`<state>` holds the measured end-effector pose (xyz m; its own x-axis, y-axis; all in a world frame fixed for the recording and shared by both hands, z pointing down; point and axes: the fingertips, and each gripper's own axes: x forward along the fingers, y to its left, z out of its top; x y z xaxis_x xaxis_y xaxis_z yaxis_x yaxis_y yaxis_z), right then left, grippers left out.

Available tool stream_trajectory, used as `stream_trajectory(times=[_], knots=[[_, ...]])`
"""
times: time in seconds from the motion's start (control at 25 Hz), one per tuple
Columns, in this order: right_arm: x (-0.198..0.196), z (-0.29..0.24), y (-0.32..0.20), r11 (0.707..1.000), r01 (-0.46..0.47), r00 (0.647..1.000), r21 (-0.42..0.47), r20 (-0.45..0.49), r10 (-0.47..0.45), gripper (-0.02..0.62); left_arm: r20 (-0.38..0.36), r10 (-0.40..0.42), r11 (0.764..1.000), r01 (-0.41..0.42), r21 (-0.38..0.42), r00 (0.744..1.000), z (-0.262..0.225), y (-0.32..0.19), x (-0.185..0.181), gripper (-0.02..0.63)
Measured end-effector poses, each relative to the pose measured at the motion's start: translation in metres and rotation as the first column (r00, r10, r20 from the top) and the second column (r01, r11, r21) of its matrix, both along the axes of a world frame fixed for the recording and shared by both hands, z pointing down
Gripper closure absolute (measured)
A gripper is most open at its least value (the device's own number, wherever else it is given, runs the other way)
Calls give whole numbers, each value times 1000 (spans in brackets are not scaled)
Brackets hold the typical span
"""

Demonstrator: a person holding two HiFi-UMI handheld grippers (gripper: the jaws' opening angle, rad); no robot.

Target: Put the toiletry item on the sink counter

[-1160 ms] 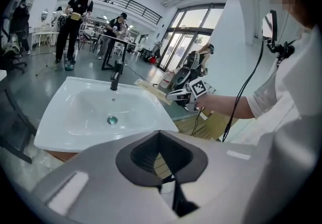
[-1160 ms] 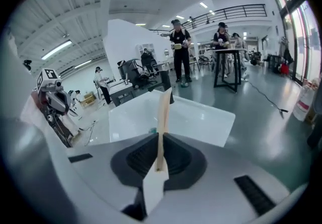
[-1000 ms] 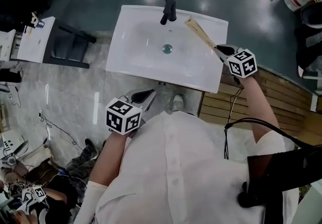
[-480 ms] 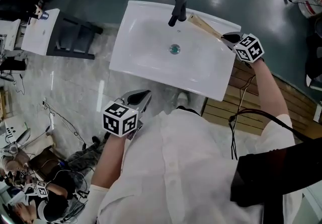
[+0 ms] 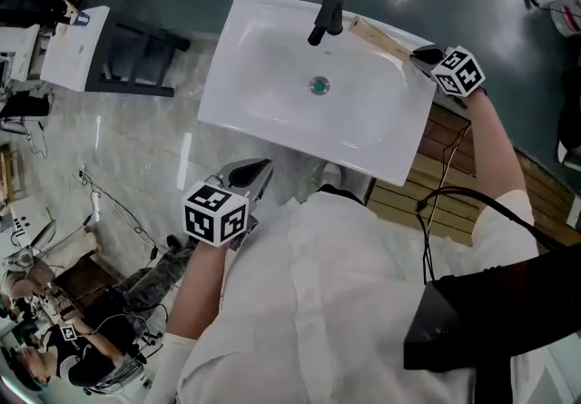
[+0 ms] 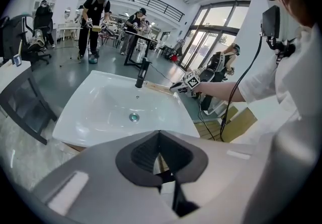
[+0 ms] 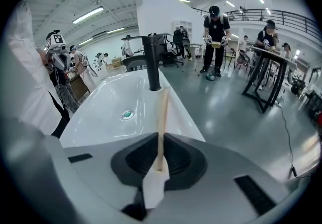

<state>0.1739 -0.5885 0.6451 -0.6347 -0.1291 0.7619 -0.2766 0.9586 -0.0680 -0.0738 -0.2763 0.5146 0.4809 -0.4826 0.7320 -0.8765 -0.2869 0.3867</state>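
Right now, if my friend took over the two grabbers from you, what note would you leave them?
Right gripper: shut on the toiletry item, a long thin tan stick, gripped near one end.
Left gripper: shut, nothing in it, held low in front of the sink.
Where things are: the stick runs along the sink's back right rim, its far end close to the black faucet. I cannot tell whether it touches the rim yet.
Done: the item has been brought to the sink.
Left: probably lower it flat onto the rim, open the right jaws, and pull that gripper away.
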Motion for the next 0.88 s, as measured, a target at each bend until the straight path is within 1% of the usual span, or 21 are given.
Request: stream_trajectory(times=[0.24, 0.32, 0.4, 0.56, 0.76, 0.88], knots=[[2, 4, -5, 1000, 11, 1000, 2, -19, -11, 565, 9, -4, 1000, 4, -5, 1000, -4, 0, 1, 600], [2, 3, -7, 1000, -2, 1000, 7, -22, 2, 545, 11, -2, 1000, 2, -7, 1000, -6, -1, 1, 600], [4, 3, -9, 1000, -18, 1000, 18, -25, 18, 509, 12, 1, 1000, -1, -9, 1000, -7, -1, 2, 600], [7, 1, -9, 998, -44, 999, 50, -24, 45, 485, 15, 16, 1000, -16, -14, 1000, -4, 0, 5, 600], [13, -8, -6, 991, -103, 995, 90, 8, 103, 466, 16, 39, 999, -38, -12, 999, 0, 2, 6, 600], [18, -20, -5, 982, -160, 987, 103, 32, 157, 466, 16, 56, 998, -56, 1, 998, 0, 3, 7, 600]])
